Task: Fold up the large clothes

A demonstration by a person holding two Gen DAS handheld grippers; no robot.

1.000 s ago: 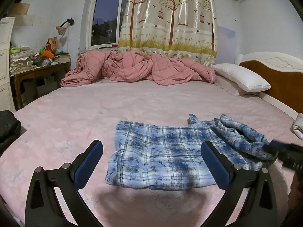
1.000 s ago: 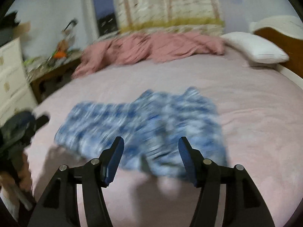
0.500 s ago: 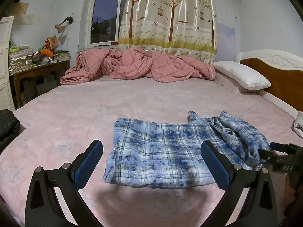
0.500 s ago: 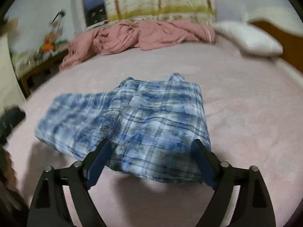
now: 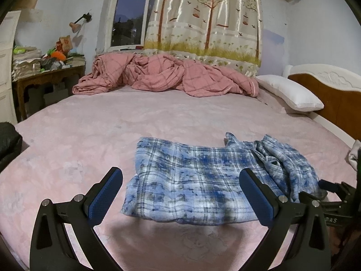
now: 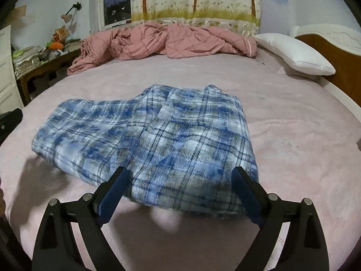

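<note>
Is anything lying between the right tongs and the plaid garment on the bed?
Nothing visible. The right tongs stand open, their jaws having just widened, straddling the near edge of the blue plaid garment without pressing it. Only bare pink bedsheet surrounds it; the pink quilt and pillow lie far behind.

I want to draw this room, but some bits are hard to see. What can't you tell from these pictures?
- Plaid shirt: both views; the layers underneath are covered by its own folded top.
- Desk clutter: left wrist view; too small to name.
- Black thing: left wrist view; cut off by the picture's left edge.
- Right gripper: left wrist view; partly hidden behind the left gripper's arm.
</note>
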